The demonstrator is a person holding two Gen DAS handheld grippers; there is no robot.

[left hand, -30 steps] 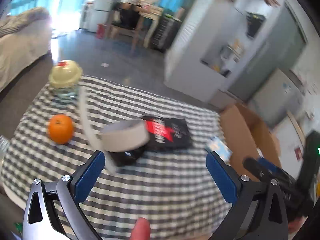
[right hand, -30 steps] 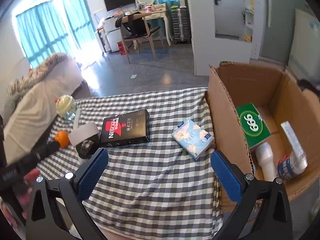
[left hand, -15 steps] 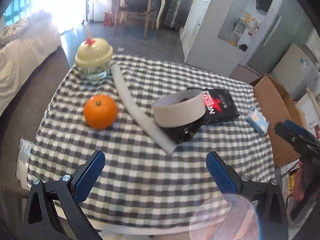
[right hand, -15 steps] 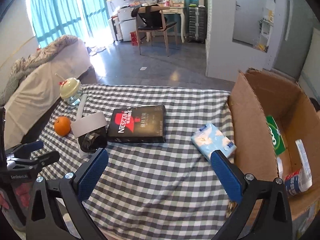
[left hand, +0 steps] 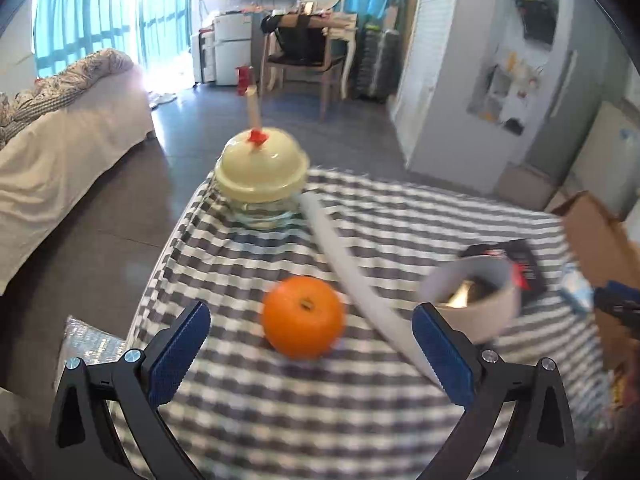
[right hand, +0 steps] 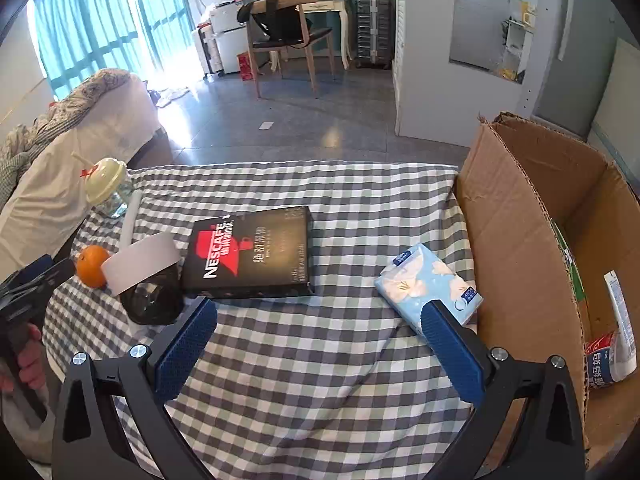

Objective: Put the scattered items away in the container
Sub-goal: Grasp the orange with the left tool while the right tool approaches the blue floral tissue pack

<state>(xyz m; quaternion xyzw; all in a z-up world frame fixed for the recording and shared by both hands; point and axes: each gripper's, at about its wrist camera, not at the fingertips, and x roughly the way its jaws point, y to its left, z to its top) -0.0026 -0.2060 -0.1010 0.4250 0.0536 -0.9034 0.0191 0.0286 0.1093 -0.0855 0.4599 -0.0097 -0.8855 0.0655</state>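
Orange [left hand: 303, 317] sits on checked cloth [left hand: 360, 412], between the spread, empty fingers of left gripper [left hand: 311, 354]. Right gripper [right hand: 320, 344] also spread, empty, tissue pack [right hand: 428, 284] touching its right finger, beside cardboard box [right hand: 516, 240].

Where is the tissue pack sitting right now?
In the right wrist view, the tissue pack lies on the checked tablecloth at the table's right side, between the Nescafe box and the cardboard box, not yet inside it.
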